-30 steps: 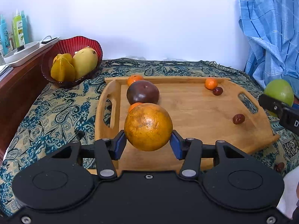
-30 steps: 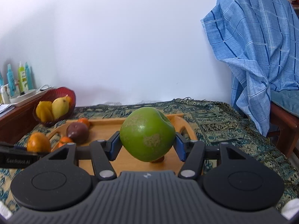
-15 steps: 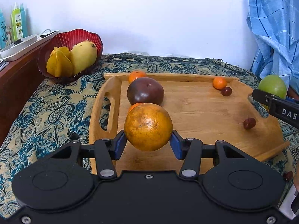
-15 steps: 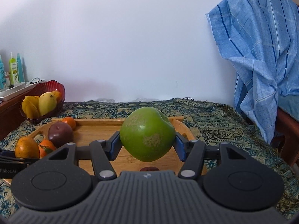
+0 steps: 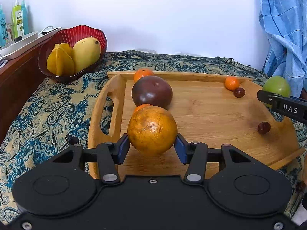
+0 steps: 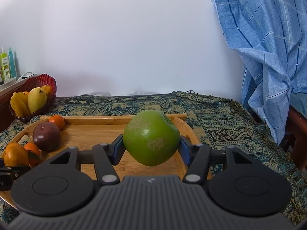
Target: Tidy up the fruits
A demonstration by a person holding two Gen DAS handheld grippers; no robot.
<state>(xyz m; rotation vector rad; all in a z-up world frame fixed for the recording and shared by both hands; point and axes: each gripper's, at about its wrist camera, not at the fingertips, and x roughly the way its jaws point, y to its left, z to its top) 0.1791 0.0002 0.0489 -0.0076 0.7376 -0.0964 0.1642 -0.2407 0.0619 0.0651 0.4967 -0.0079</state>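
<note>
My left gripper (image 5: 152, 145) is shut on a large orange (image 5: 152, 130), held just above the near left part of the wooden tray (image 5: 211, 115). My right gripper (image 6: 151, 147) is shut on a green apple (image 6: 151, 137) over the tray's right end (image 6: 90, 134); that apple (image 5: 277, 86) also shows at the right edge of the left wrist view. On the tray lie a dark purple fruit (image 5: 152, 94), small tangerines (image 5: 231, 82) and two dark red jujubes (image 5: 264, 127).
A red bowl (image 5: 76, 36) with a mango and a starfruit stands at the back left on the patterned cloth (image 5: 48, 115). Bottles and a white tray sit on a wooden ledge (image 5: 17, 38) to the left. A blue checked cloth (image 6: 268, 48) hangs at the right.
Both grippers have moved forward and lower over the tray, keeping their fruits. The right gripper with the apple has come further in over the tray's right end.
</note>
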